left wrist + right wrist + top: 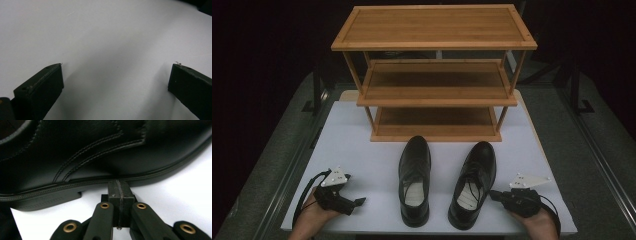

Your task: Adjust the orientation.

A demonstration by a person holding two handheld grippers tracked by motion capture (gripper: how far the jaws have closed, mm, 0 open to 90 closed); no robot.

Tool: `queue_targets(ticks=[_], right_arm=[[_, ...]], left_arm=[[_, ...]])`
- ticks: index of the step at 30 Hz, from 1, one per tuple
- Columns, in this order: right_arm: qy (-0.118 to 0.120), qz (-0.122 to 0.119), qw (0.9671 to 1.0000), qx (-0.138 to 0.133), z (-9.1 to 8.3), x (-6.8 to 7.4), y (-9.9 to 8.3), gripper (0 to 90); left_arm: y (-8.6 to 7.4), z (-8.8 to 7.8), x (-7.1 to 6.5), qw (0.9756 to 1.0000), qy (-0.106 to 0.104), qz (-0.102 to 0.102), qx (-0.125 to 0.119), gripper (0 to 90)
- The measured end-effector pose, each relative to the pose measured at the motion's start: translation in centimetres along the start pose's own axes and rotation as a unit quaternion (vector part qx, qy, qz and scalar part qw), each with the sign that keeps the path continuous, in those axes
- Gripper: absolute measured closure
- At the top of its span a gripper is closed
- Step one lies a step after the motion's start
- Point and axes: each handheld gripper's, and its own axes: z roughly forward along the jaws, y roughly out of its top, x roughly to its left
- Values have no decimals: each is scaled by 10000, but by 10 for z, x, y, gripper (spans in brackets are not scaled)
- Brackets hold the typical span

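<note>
Right gripper view: right tool (118, 192) pressed together at right shoe (100, 152) sole; left tool (116, 82) spread.

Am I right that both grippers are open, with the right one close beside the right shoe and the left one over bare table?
Not quite: the right gripper is shut, its jaws pressed together with nothing between them, as the right gripper view shows. The rest holds: it sits close beside the right shoe, and the left gripper is open over bare table.
</note>
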Motion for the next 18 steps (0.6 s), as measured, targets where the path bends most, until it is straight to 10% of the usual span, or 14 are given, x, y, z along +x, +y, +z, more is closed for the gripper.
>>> queue_targets(ticks=[18], right_arm=[[121,-81,9999,32,15,5,13,898]], left_arm=[[0,0,0,10000,0,0,-1,0]])
